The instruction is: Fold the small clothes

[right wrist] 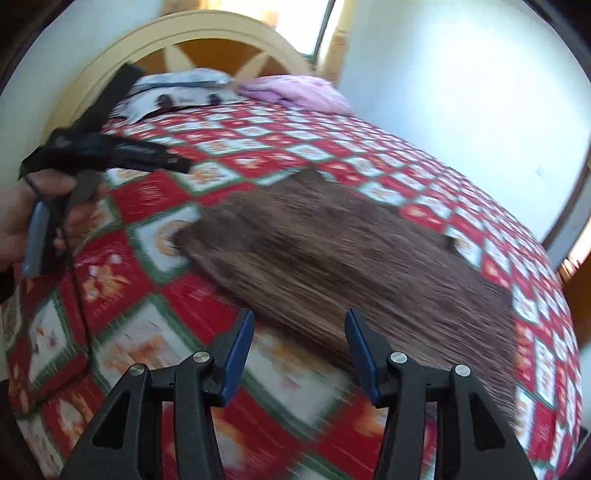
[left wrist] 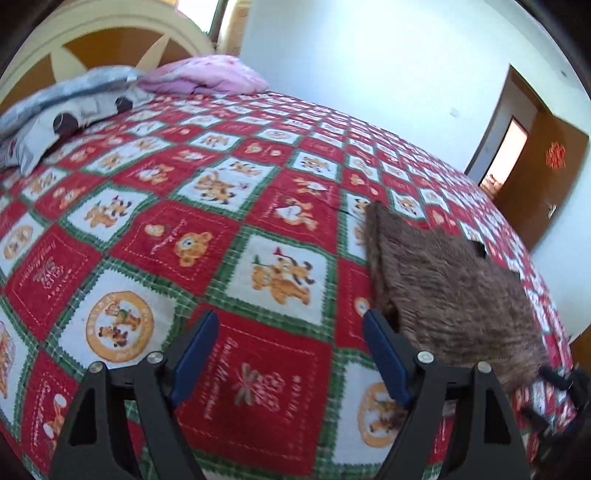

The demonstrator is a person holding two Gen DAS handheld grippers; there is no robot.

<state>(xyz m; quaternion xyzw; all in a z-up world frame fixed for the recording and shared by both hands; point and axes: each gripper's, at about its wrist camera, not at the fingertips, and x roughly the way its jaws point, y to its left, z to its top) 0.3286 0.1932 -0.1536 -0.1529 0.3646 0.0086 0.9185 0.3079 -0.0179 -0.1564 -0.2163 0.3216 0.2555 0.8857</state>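
The left gripper has its blue-padded jaws spread, gripping nothing, above the red, white and green checked bedspread. The right gripper is likewise spread. The brown fuzzy folded garment lies flat at its twelve o'clock, blurred.

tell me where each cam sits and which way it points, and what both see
Left wrist: sits behind the open left gripper, low over the bed, facing the headboard; brown garment to its right.
Right wrist: sits behind the open right gripper, facing the headboard over the garment; the person's left hand shows, holding the other gripper.
Shared: garment, checked bedspread, pink pillow.
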